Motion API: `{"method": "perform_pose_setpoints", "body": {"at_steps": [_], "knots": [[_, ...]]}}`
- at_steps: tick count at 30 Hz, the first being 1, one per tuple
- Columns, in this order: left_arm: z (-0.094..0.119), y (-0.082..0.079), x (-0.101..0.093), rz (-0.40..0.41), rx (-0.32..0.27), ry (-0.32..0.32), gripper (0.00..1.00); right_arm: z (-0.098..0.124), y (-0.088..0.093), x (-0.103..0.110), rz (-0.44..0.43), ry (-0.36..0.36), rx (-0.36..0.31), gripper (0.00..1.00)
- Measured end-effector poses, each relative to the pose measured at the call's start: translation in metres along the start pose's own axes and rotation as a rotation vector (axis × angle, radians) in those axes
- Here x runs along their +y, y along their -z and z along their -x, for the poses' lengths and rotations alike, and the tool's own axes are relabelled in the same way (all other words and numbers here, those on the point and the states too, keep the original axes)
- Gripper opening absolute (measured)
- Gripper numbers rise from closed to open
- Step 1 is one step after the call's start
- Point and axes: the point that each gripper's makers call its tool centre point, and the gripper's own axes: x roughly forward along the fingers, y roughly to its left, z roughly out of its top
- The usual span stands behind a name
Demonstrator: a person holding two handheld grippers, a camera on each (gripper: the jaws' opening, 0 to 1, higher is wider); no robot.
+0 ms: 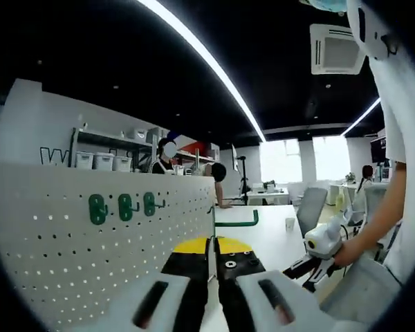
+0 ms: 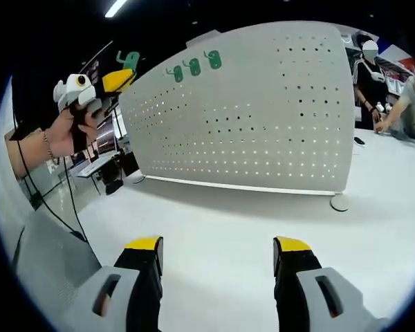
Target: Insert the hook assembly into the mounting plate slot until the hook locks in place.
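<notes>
A white pegboard mounting plate (image 2: 263,117) stands upright on the table, also seen at a slant as the pegboard (image 1: 69,242). Three green hooks (image 2: 194,67) hang near its top, the same green hooks (image 1: 126,206). In the right gripper view a hand holds my left gripper (image 2: 114,81) up at the board's left end, with a fourth green hook (image 2: 129,61) at its yellow tips. In its own view my left gripper (image 1: 211,247) has its jaws together, and the hook shows as a thin edge-on strip. My right gripper (image 2: 218,243) is open over the table with nothing between its fingers.
A green bar (image 1: 239,223) lies on the white table (image 2: 214,214) beyond the board. The board's round foot (image 2: 340,203) sits at its right end. People stand behind the board at shelves (image 1: 104,160). Office chairs (image 1: 310,211) are on the right. A hand carries the right gripper (image 1: 319,250).
</notes>
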Motion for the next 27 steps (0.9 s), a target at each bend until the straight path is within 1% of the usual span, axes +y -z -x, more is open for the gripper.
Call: {"method": "perform_pose_setpoints", "body": {"at_steps": [9,12,14,16,19,20,21,25,27], "knots": [[0.000,0.004,-0.001,0.007,0.007,-0.004,0.02,0.000,-0.002,0.000,0.001,-0.001,-0.005,0.62],[0.000,0.007,-0.001,0.003,0.015,-0.004,0.02,0.001,-0.007,0.000,0.008,-0.002,-0.025,0.62],[0.000,0.008,-0.001,0.006,0.018,-0.005,0.02,0.003,-0.016,0.002,0.013,-0.006,-0.061,0.62],[0.000,0.008,-0.001,0.008,0.016,-0.006,0.02,0.006,-0.027,0.003,0.016,-0.011,-0.117,0.60],[0.001,0.010,-0.001,0.008,0.023,-0.007,0.02,0.013,-0.049,0.007,0.042,-0.028,-0.232,0.58],[0.001,0.011,-0.001,0.009,0.024,-0.007,0.02,0.015,-0.053,0.009,0.037,-0.038,-0.249,0.57],[0.001,0.011,-0.002,0.010,0.024,-0.007,0.02,0.016,-0.055,0.011,0.033,-0.050,-0.262,0.57],[0.000,0.014,-0.003,0.010,0.030,-0.003,0.02,0.026,-0.081,0.026,0.085,-0.090,-0.372,0.56],[0.000,0.014,-0.003,0.011,0.032,-0.003,0.02,0.034,-0.098,0.035,0.082,-0.127,-0.446,0.57]]}}
